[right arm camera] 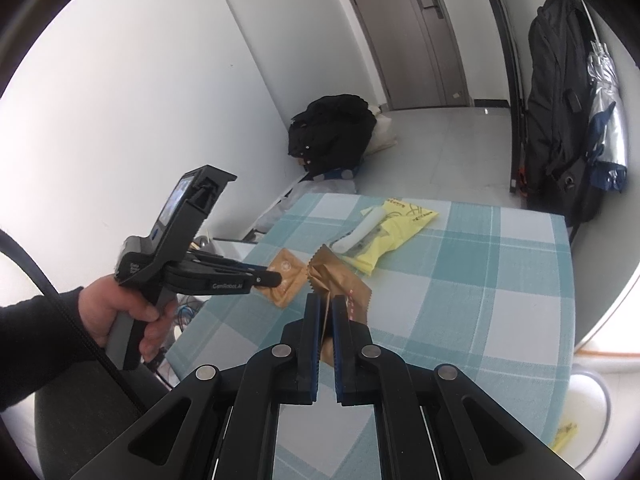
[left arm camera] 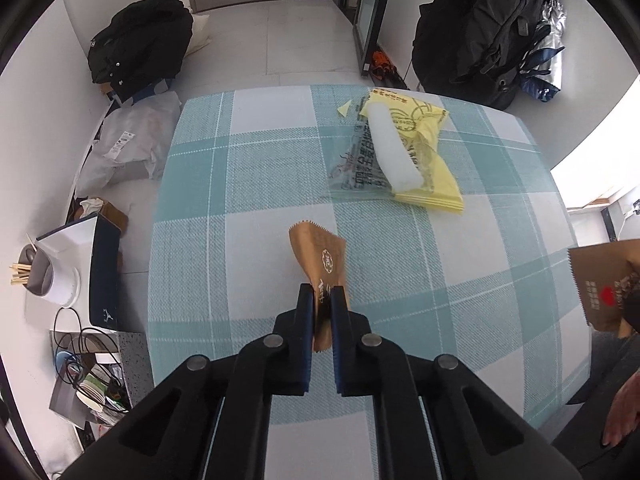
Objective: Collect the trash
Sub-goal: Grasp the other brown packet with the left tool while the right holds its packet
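Observation:
My left gripper is shut on a small brown paper wrapper and holds it above the checked tablecloth. My right gripper is shut on a second brown wrapper with red print, also held above the table; this wrapper shows at the right edge of the left wrist view. The left gripper with its wrapper shows in the right wrist view, just left of the right gripper. A yellow and clear plastic package with a white roll lies on the far side of the table.
Black bags sit on the floor at the far left and hang at the far right. Left of the table stand a white cup with sticks, a box and tangled cables. A white bin stands right of the table.

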Demonstrator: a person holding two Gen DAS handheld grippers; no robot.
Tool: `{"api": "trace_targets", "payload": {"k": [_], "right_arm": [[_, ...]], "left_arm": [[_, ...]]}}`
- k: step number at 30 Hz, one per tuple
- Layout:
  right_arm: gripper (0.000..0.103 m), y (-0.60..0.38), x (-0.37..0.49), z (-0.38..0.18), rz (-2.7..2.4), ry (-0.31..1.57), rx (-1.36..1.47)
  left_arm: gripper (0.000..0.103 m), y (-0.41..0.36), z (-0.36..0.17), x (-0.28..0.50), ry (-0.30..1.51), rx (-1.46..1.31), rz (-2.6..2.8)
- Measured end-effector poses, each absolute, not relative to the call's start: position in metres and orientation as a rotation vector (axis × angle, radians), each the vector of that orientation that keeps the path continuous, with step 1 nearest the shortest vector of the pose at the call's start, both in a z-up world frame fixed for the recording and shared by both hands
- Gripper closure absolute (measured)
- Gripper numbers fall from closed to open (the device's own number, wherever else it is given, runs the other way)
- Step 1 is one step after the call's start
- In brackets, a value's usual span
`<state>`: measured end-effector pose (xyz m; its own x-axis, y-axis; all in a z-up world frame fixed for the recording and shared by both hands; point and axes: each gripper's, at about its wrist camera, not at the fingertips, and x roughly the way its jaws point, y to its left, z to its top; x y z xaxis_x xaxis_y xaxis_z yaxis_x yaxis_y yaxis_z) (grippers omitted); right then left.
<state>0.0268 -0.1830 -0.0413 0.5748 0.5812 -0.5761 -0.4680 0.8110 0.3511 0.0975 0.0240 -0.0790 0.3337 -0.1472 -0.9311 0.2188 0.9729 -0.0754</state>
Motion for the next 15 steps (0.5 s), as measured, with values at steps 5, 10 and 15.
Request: {"api": "trace_targets", "payload": {"k": [5, 10, 15], "right_arm": [[0.098, -0.18, 0.022, -0.044, 0.612, 0.748, 0.167], [0.098, -0.184, 0.015, -0.04, 0.63, 0.761, 0.189], [0.098, -0.193, 0.004, -0.017, 0.631, 0.706, 0.184]], "left_arm": [[0.101, 0.028, -0.074, 0.085, 1.209, 0.034, -0.218], [0.101, 0.03, -0.068, 0.074, 1.189, 0.048, -0.169], [0.101, 0.03, -0.051, 0.063, 1.132, 0.025, -0.178]]}}
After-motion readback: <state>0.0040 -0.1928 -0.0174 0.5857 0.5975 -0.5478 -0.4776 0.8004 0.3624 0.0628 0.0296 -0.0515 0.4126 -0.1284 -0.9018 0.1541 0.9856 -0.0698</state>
